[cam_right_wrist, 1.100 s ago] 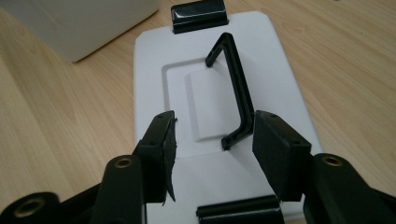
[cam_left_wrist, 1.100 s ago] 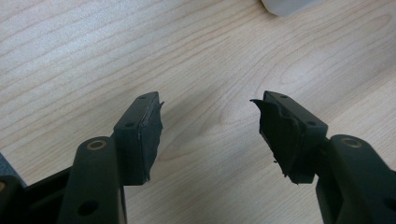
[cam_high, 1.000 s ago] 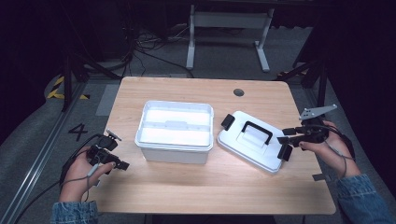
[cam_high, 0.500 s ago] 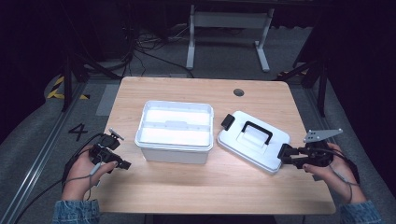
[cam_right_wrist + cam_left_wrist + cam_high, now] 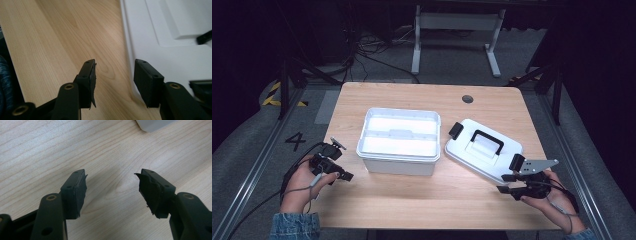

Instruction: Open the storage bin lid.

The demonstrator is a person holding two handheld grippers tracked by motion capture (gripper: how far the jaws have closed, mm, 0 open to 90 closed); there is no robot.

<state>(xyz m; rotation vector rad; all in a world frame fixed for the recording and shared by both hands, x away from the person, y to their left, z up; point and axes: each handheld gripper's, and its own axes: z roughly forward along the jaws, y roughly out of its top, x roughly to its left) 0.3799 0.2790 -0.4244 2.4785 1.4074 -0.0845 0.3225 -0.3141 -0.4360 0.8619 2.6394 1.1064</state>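
resting apart on the table (image 5: 412, 200) — both grippers gaping, left gripper (image 5: 343, 175), right gripper (image 5: 504, 183).

Cut off by top edge, far beyond the left fingertips (image 5: 80, 176): white box (image 5: 155, 123), one corner visible. Beside the right fingertips (image 5: 142, 67): lid (image 5: 160, 50), mostly out of frame.

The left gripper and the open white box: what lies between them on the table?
Nothing. In the high view, bare wooden table separates the left gripper from the white box. The left gripper view shows bare wood between its open jaws too.
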